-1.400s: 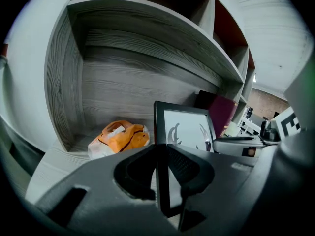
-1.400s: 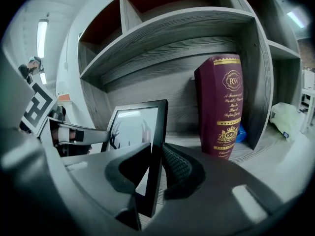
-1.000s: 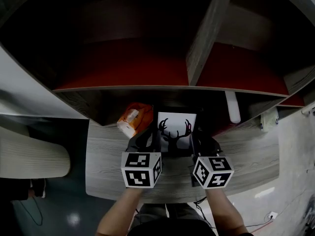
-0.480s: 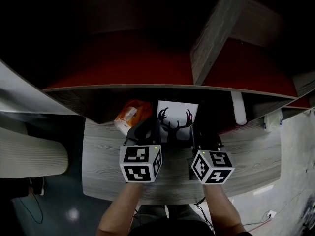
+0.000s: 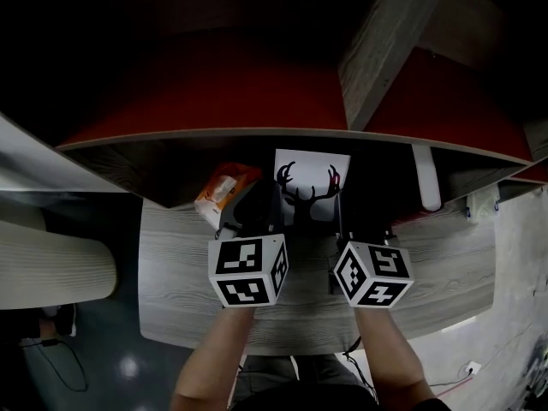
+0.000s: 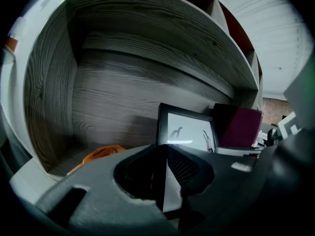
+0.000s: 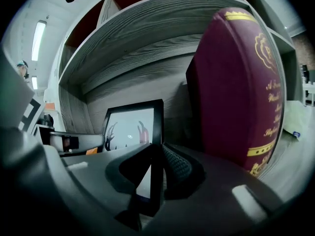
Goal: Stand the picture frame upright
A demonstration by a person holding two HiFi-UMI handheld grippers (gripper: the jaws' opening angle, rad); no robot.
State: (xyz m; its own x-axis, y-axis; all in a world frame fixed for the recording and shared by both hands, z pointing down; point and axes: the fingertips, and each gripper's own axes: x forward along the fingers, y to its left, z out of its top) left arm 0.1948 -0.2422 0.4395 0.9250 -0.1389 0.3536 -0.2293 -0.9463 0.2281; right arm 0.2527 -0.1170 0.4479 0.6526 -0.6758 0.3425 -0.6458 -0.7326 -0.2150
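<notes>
The picture frame (image 5: 311,182), black-edged with a dark antlered deer on white, stands close to upright on the table under the shelf. My left gripper (image 5: 261,218) is shut on its left edge. The frame (image 6: 189,131) runs on from those jaws (image 6: 165,177) toward the shelf's back wall. My right gripper (image 5: 341,223) has the frame's right edge between its jaws, which are closing and pressing on it. In the right gripper view the frame (image 7: 130,124) rises just past the jaws (image 7: 153,177).
An orange packet (image 5: 224,193) lies just left of the frame. A maroon book with gold print (image 7: 241,87) stands close on its right. A grey shelf board (image 5: 282,135) overhangs the wooden table (image 5: 171,281). A white tube (image 5: 426,178) stands at the right and a pale chair (image 5: 51,268) at the left.
Both grippers and the frame between them have shifted a little farther back toward the shelf. The grips look the same.
</notes>
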